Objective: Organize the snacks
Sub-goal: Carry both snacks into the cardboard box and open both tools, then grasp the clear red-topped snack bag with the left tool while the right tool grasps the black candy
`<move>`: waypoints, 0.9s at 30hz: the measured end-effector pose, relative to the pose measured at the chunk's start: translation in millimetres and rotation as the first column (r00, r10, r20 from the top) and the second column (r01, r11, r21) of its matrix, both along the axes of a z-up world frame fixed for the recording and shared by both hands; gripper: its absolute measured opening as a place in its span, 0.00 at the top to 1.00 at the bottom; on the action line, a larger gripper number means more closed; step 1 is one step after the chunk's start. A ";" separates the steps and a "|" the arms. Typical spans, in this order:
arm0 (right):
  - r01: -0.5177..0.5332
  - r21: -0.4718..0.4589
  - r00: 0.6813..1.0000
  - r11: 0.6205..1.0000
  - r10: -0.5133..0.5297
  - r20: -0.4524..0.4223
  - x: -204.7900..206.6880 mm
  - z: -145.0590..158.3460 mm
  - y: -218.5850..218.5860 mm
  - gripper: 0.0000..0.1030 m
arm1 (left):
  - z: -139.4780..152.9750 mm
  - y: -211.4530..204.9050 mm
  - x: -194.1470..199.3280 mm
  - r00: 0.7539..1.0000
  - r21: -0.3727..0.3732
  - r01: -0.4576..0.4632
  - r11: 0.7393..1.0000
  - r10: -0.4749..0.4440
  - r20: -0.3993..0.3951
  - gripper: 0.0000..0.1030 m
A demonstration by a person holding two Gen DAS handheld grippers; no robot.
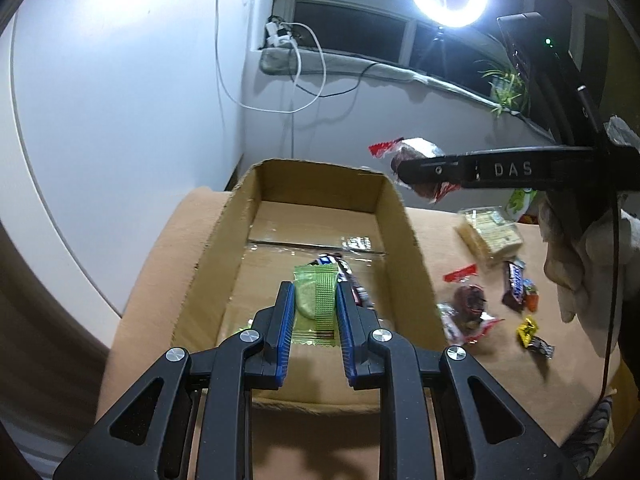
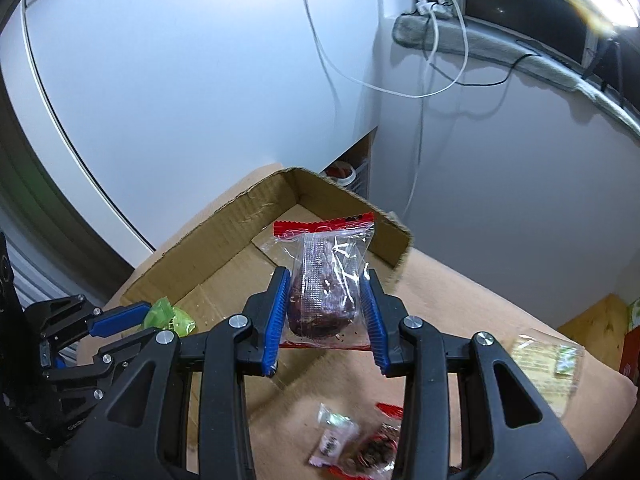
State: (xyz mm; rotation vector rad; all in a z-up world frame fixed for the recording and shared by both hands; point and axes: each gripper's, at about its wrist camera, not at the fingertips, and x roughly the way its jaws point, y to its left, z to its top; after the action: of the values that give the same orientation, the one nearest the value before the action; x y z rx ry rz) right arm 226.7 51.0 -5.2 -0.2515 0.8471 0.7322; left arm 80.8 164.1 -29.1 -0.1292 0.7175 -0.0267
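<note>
My left gripper (image 1: 314, 292) is shut on a green wrapped snack (image 1: 316, 304), held above the open cardboard box (image 1: 224, 240). A dark chocolate bar (image 1: 352, 280) lies on the box floor behind it. My right gripper (image 2: 326, 280) is shut on a clear packet with red ends holding a dark brown cake (image 2: 324, 280), over the box's (image 2: 208, 240) right side. In the left wrist view the right gripper (image 1: 404, 170) comes in from the right with that packet (image 1: 416, 152) beyond the box's far right corner. In the right wrist view the left gripper (image 2: 144, 314) with the green snack (image 2: 170, 318) shows at the left.
Loose snacks lie on the brown table right of the box: a second red-ended cake packet (image 1: 468, 300), a dark bar (image 1: 514, 286), a yellow candy (image 1: 528, 330), a pale cracker pack (image 1: 490, 230). A gloved hand (image 1: 576, 264) is at the right edge. White wall and cables stand behind.
</note>
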 end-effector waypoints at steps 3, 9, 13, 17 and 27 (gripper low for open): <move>-0.010 -0.011 1.000 1.000 0.010 -0.016 2.3 -9.8 12.0 0.63 | -3.9 2.6 5.8 1.000 0.001 -0.006 1.000 0.006 -0.008 0.81; -0.026 -0.023 0.999 0.999 0.025 -0.046 4.1 -24.7 22.3 0.63 | -12.9 1.6 11.7 1.000 -0.001 0.001 1.000 -0.001 -0.026 0.81; -0.030 -0.029 0.998 0.999 0.029 -0.051 4.3 -28.9 25.3 0.63 | -15.2 2.3 13.7 0.999 -0.007 0.001 1.000 -0.001 -0.034 0.81; -0.032 -0.025 0.998 0.999 0.030 -0.056 3.5 -29.8 27.6 0.61 | -17.6 4.1 15.0 0.999 -0.015 -0.005 1.000 0.004 -0.045 0.80; -0.023 0.003 1.000 1.000 0.023 -0.013 -7.6 -8.7 13.1 0.37 | -9.0 -2.3 9.3 1.000 -0.004 -0.004 1.000 0.004 -0.025 0.45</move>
State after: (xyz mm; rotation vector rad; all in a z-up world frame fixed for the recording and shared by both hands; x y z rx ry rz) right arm 219.1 64.1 -13.9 -0.2540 0.8565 0.7573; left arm 90.1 161.8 -38.0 -0.1352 0.7427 -0.0231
